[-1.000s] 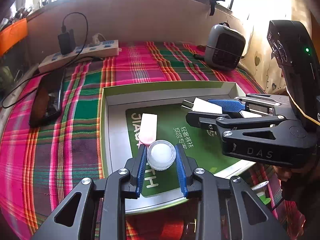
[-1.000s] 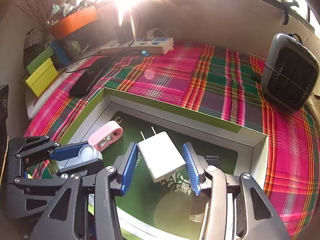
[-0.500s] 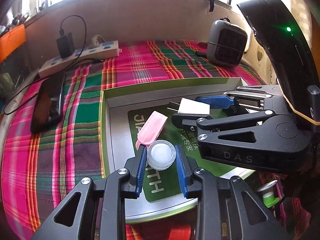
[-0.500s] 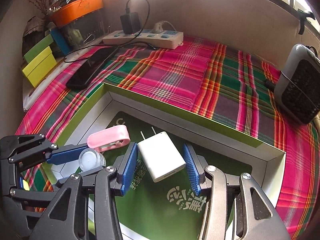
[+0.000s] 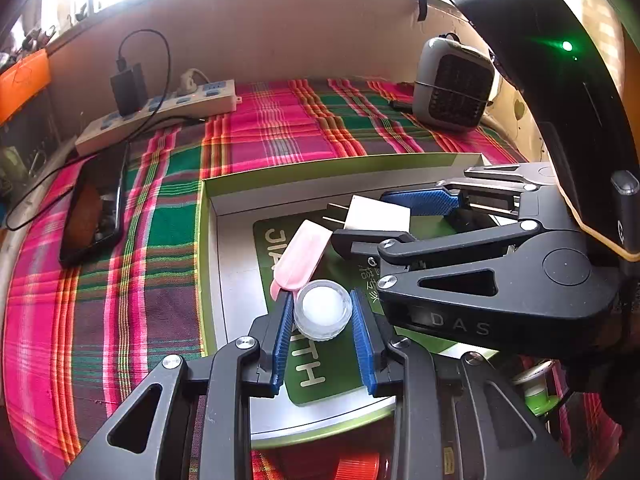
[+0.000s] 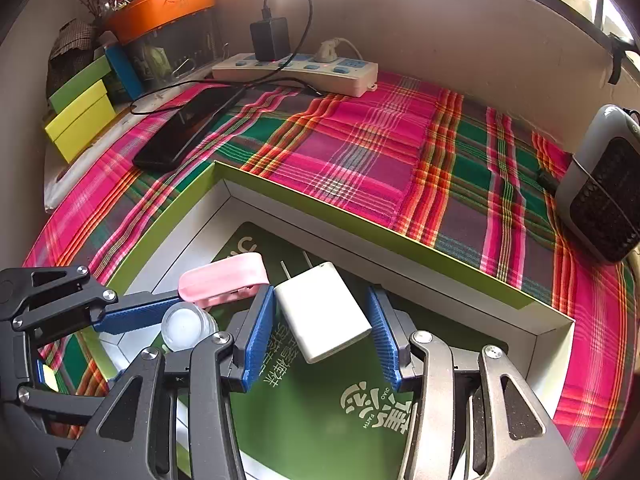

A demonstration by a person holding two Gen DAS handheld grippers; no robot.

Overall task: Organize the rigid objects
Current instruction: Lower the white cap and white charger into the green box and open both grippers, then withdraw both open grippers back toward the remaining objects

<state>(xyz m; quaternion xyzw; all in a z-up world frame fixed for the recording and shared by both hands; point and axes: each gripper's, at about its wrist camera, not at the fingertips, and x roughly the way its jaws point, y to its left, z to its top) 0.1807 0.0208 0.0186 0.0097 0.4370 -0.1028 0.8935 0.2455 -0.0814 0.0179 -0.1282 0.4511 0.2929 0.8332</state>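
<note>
**Clearly crowded: two loaded grippers over one box**

Green box (image 6: 400,236) sat on plaid cloth. Right gripper (image 6: 322,312) loosely bracketed white charger (image 6: 322,312); grip unclear, could slip. Left gripper (image 5: 322,312) clamped small clear jar (image 5: 322,312), touching pink clip (image 5: 300,256); grippers risked colliding.

The right gripper (image 5: 394,220) covers the box's (image 5: 206,264) right half and far corner in the left wrist view; the charger (image 5: 378,214) shows only its prong end there, its rear behind a finger; the pink clip's (image 5: 302,254) near tip is behind the left gripper's (image 5: 323,316) finger; a green-and-white thing (image 5: 536,390) at lower right is mostly hidden, its kind unclear; an orange thing (image 5: 356,466) is cut by the bottom edge. In the right wrist view the jar (image 6: 185,326) is partly behind gripper arms; the heater (image 6: 604,184) is cut by the right edge; the box's near rim lies under both grippers.
</note>
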